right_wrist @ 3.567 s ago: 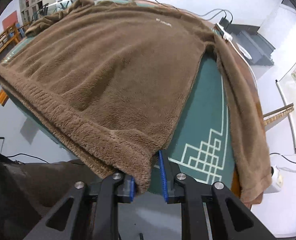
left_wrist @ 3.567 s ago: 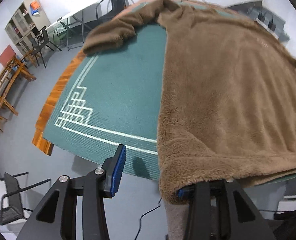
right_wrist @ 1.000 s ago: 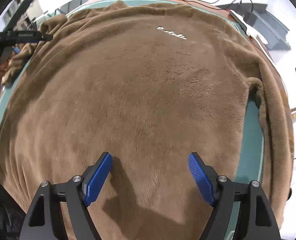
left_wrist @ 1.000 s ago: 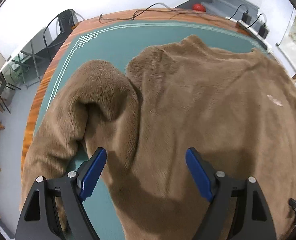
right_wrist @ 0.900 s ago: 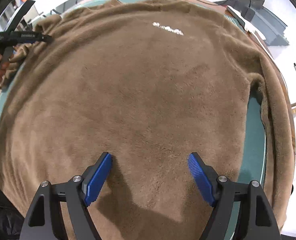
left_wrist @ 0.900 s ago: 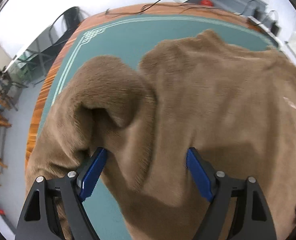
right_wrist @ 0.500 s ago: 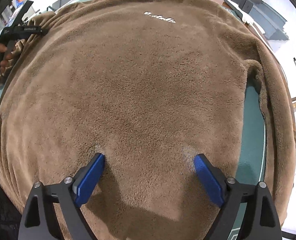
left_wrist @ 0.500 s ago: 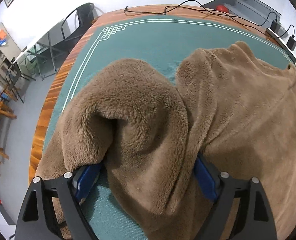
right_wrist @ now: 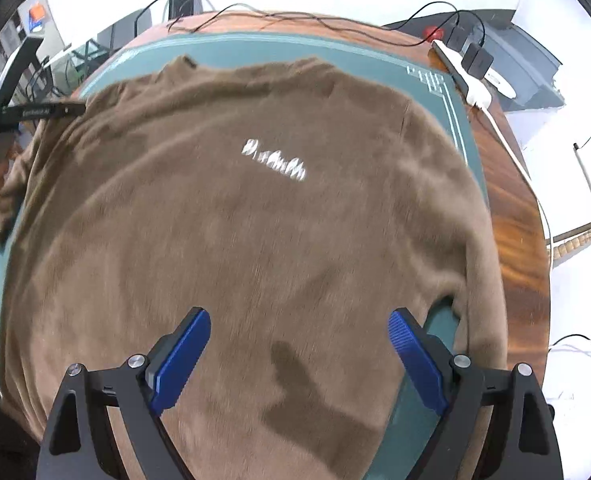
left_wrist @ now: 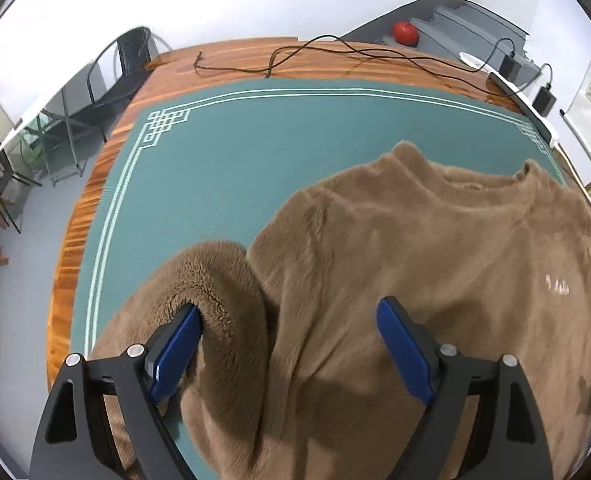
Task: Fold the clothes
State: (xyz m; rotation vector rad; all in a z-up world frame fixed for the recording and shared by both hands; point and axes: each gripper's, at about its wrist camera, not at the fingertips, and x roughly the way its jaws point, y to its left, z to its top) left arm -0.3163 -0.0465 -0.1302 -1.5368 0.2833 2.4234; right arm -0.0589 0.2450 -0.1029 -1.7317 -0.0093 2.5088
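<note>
The brown fleece sweater point(right_wrist: 255, 240) is lying spread, logo up, on the green mat point(left_wrist: 223, 168). On the left its sleeve point(left_wrist: 215, 280) is bunching into a hump, and the left gripper point(left_wrist: 291, 344) is standing wide apart, one finger tucked under that roll. The right gripper point(right_wrist: 299, 352) is hovering over the body, equally wide and gripping nothing. The thick pile is looking slippery — a shallow bite could be dropping the sleeve, or dragging the whole garment askew. The mat is covering a wooden table point(left_wrist: 335, 60) with cables point(left_wrist: 335, 46) trailing across the far edge; chairs point(left_wrist: 123, 64) are standing beyond.
</note>
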